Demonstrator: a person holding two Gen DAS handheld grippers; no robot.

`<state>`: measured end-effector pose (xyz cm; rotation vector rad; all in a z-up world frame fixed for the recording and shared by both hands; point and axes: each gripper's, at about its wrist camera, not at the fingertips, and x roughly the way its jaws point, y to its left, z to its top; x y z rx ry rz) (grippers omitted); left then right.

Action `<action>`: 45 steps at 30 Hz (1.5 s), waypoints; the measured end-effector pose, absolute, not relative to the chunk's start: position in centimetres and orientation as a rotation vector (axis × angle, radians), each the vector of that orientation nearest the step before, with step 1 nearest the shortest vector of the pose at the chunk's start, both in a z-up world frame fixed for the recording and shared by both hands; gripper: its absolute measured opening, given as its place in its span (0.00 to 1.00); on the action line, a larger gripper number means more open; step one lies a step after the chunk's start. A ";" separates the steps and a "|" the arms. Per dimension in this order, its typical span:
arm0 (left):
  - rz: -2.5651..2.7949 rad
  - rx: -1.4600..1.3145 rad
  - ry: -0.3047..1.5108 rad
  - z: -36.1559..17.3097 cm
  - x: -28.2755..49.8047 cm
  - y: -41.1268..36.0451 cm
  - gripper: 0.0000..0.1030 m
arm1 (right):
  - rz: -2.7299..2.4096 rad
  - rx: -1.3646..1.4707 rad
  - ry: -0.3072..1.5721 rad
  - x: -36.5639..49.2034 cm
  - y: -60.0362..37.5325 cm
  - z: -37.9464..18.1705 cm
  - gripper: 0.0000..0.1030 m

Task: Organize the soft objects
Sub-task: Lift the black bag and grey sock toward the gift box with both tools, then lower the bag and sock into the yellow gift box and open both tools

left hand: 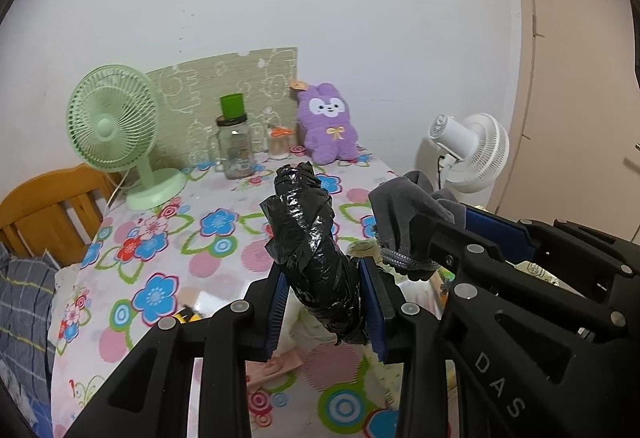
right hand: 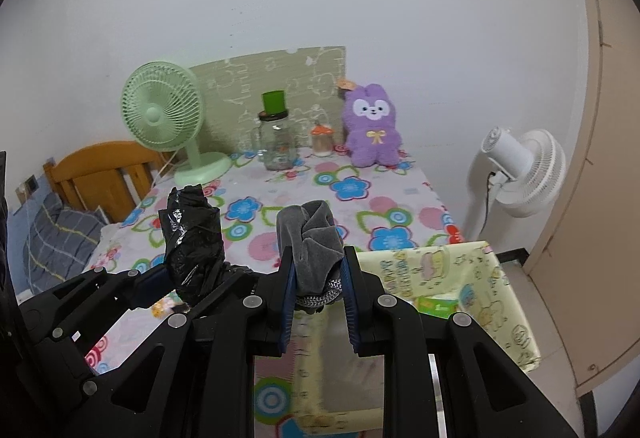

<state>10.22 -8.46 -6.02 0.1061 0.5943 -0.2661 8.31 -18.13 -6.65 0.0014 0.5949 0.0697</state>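
My left gripper [left hand: 322, 280] is shut on a rolled black plastic bag [left hand: 308, 238] and holds it upright above the flowered table [left hand: 168, 238]. My right gripper [right hand: 318, 266] is shut on a bunched grey cloth [right hand: 310, 238] with a knitted grey edge, held above the table's near edge. In the left wrist view the right gripper [left hand: 448, 234] with the grey cloth [left hand: 404, 209] sits just to the right. In the right wrist view the left gripper [right hand: 172, 278] with the black bag [right hand: 192, 238] sits to the left. A purple plush bunny [right hand: 372, 129] stands at the table's back.
A green desk fan [right hand: 168, 117], a glass jar with a green cup on top [right hand: 276, 137] and a small orange-lidded jar [right hand: 322, 139] stand at the back. A yellow printed storage box [right hand: 492, 290] sits low right. A white floor fan [right hand: 520, 169] stands right, a wooden bed frame [right hand: 100, 173] left.
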 end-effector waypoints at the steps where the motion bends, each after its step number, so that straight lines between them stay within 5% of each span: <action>1: -0.272 0.110 0.594 -6.0 10.3 -8.9 0.34 | 0.064 0.002 0.595 8.4 -18.5 -6.7 0.24; 26: -0.388 0.190 0.647 -8.4 12.6 -16.8 0.36 | -0.092 0.029 0.637 9.3 -26.6 -8.8 0.24; 32: -0.382 0.217 0.693 -9.7 13.5 -17.6 0.42 | -0.102 0.051 0.670 10.2 -27.7 -10.1 0.24; 36: -0.386 0.221 0.717 -10.2 13.8 -17.7 0.62 | -0.098 0.056 0.688 10.8 -27.8 -10.8 0.24; 45: -0.375 0.231 0.729 -10.6 14.1 -17.4 0.71 | -0.084 0.069 0.726 11.7 -27.5 -11.9 0.25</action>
